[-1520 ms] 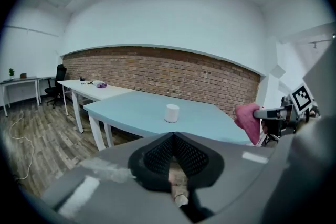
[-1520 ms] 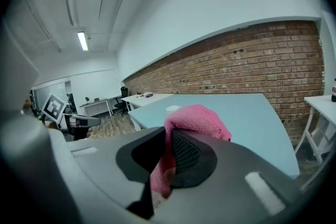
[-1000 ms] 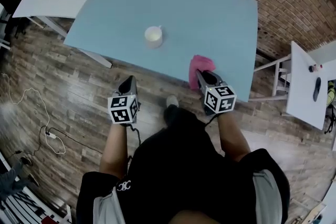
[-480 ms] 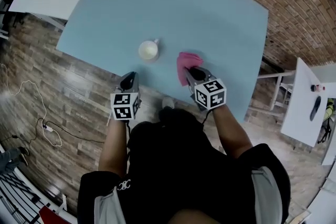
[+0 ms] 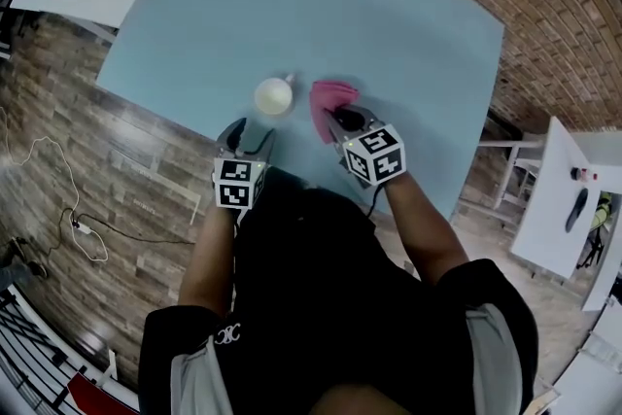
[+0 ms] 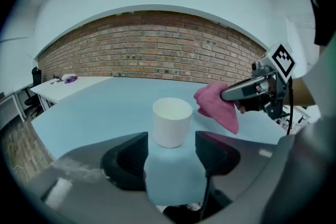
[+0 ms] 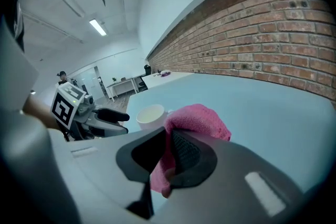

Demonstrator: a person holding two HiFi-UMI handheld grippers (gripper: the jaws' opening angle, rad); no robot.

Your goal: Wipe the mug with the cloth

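Mug (image 5: 274,96), white ceramic, stood upright on the light-blue desk (image 5: 389,24) near its front edge. Left tool (image 5: 249,135): jaws had just been opening and stood wide apart, nothing between them, mug just ahead. Right tool (image 5: 338,118) was clamped on a crumpled pink cloth (image 5: 328,98), just beside the mug.

Upright white mug (image 5: 274,96), pink cloth (image 5: 327,100) hanging just beside.
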